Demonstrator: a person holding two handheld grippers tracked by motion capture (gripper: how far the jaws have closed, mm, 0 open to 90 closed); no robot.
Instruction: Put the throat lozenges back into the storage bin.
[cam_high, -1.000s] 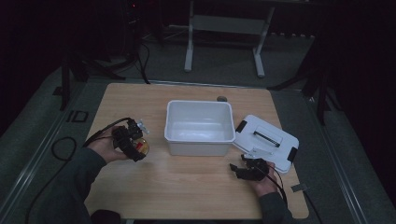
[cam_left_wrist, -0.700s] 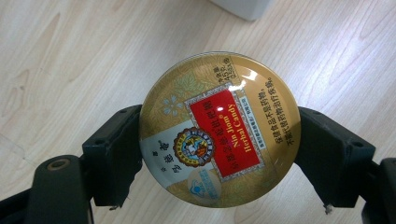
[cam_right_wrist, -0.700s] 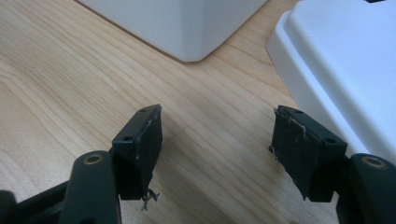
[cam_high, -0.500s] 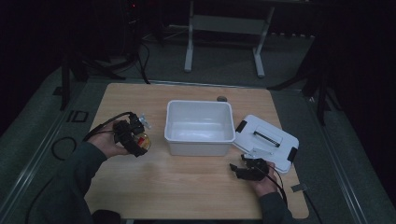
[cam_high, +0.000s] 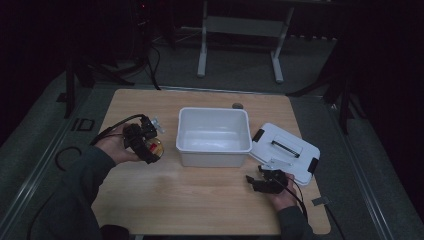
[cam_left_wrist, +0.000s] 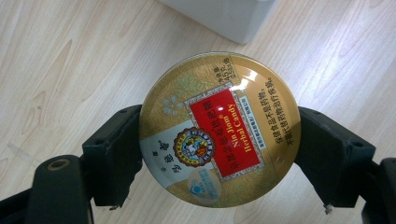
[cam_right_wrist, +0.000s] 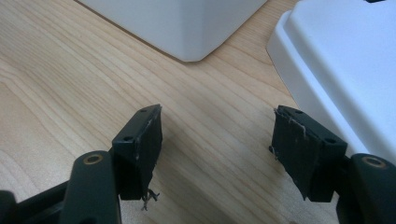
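A wooden desk (cam_high: 200, 200) carries a white bin (cam_high: 214, 136), open at the top, with its lid (cam_high: 285, 150) lying flat just to the right. Left of the bin, the left gripper (cam_high: 150, 145) holds a round candy tin (cam_left_wrist: 219, 128) above the desk, its jaws pressed against opposite edges of the rim. The tin looks light and rigid, but its glossy domed top seems slippery, so gripping across the rim looks like the safest hold. It is gold, with a red label, a small crest and printed text. The right gripper (cam_high: 257, 182) rests low near the lid's front edge, jaws spread wide and holding nothing.
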